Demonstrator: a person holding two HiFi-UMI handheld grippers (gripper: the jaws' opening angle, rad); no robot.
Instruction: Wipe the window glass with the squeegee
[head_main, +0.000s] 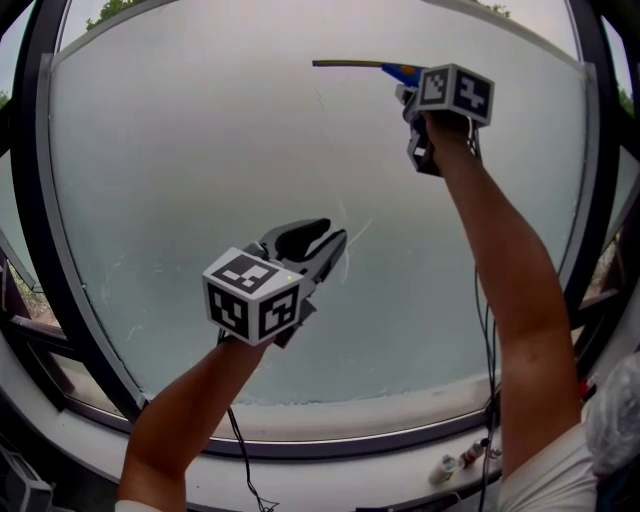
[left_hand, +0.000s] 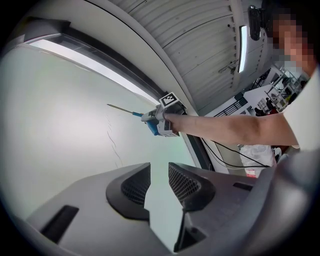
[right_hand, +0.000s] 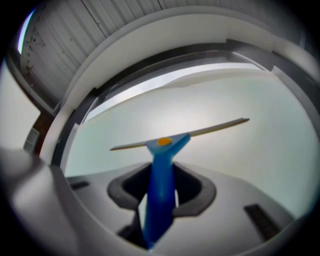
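One blue-handled squeegee (head_main: 360, 65) has its thin blade level across the upper part of the window glass (head_main: 180, 170), and its handle is clamped between the jaws of the right gripper (head_main: 410, 92), held high toward the glass's top right. Lower, in front of the middle of the glass, the left gripper (head_main: 330, 240) hovers with its jaws parted and nothing between them, just beside faint streaks (head_main: 345, 222) on the pane. Round the glass runs a dark frame (head_main: 40, 260).
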